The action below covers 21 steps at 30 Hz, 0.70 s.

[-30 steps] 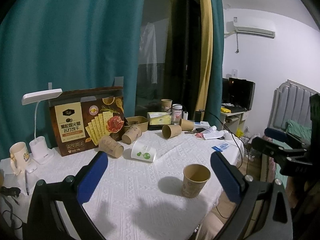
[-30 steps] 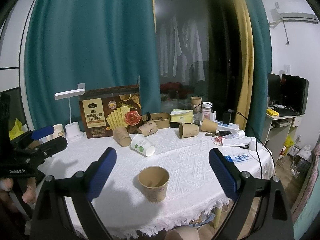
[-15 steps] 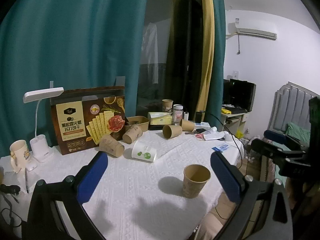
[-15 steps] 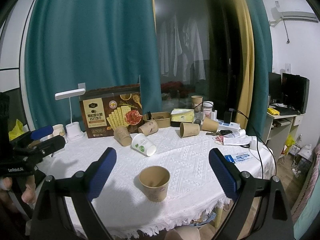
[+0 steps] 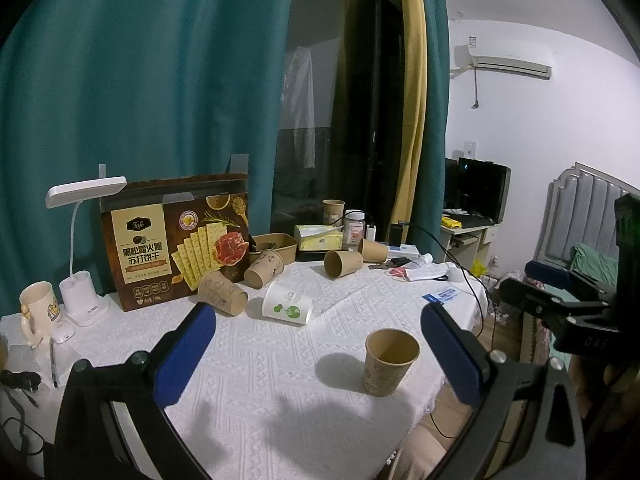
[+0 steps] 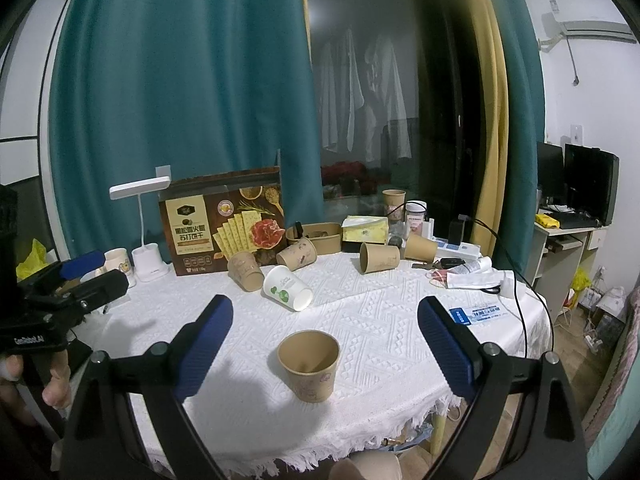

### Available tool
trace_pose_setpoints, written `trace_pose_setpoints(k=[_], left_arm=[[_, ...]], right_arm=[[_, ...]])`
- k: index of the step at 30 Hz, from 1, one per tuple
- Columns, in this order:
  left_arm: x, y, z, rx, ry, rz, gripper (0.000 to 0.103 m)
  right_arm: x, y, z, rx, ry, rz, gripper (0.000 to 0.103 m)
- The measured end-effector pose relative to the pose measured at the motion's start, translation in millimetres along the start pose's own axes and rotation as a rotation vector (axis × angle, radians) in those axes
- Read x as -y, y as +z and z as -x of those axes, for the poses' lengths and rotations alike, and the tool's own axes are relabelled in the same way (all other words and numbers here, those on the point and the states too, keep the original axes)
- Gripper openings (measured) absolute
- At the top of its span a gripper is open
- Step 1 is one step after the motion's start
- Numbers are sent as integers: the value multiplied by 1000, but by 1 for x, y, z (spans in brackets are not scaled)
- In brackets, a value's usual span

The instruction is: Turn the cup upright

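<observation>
Brown paper cup [image 6: 309, 365] stands upright near the front edge of the tabletop [image 6: 384, 320], its mouth open to the ceiling and a faint print on its side. In the right wrist view it sits between the two blue pads of the right tool [image 6: 325, 344], touching neither; the jaws are spread wide and carry nothing. In the left wrist view the same cup [image 5: 391, 360] appears toward the right, just inside the right-hand pad, and the left tool [image 5: 316, 354] is likewise wide open and empty, held above the white patterned cloth.

Farther back, several cups lie on their sides. A white cup with green dots [image 6: 287, 288] lies with its mouth toward the front right, and just beside it a brown cup [image 6: 245, 270] is tipped over in front of a cracker box [image 6: 222, 226]. Another brown cup [image 6: 302, 254] lies near a shallow paper tray [image 6: 320, 231], and two more [image 6: 379, 257] [image 6: 420, 247] rest on their sides to the right, by a tissue pack [image 6: 366, 229]. One brown cup [image 6: 394, 200] stands upright at the very back, next to a small jar [image 6: 416, 216].

A white desk lamp [image 6: 146, 232] and a mug [image 6: 117, 260] stand at the left end of the tabletop. Papers and a blue card [image 6: 478, 314] lie to the right. A person's fingers [image 6: 56, 384] grip the left tool's handle at the left edge of the right wrist view.
</observation>
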<state>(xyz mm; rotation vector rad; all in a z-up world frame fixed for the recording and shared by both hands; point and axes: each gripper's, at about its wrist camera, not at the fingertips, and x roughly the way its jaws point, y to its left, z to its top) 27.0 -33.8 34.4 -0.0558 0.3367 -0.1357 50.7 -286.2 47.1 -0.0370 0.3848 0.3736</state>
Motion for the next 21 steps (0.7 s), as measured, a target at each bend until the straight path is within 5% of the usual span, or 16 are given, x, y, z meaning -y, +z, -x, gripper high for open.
trace_pose_setpoints(k=[21], left_arm=[[4,0,2,7,-10,11,102]], right_arm=[[-1,-3,-2,-4,12,7,92]])
